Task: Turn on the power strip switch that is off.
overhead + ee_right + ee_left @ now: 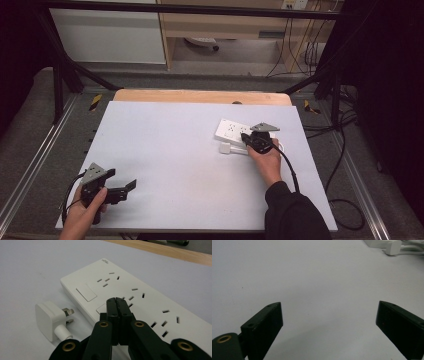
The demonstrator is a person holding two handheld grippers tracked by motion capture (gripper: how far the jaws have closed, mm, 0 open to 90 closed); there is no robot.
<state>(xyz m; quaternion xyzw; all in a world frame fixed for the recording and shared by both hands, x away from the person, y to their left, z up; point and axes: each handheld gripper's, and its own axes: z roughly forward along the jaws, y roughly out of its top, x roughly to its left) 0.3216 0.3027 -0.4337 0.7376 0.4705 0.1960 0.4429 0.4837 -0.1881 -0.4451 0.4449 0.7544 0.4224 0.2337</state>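
A white power strip [232,130] lies flat at the right side of the white table top [165,160], with several socket groups and square switches on its face [150,297]. A white plug [226,148] lies loose beside its near edge, pins toward the strip [47,320]. My right gripper [245,136] is shut with nothing between its jaws. Its tips [116,300] sit over the strip next to a switch, and I cannot tell whether they touch. My left gripper [125,191] rests at the near left corner, open [329,315] and empty, pointing toward the strip [375,242] and plug [393,247].
A wooden strip [200,96] borders the far edge of the table. Black frame posts [57,75] stand at both far corners. Cables [340,165] lie on the floor at the right. A white cord [412,247] runs by the plug.
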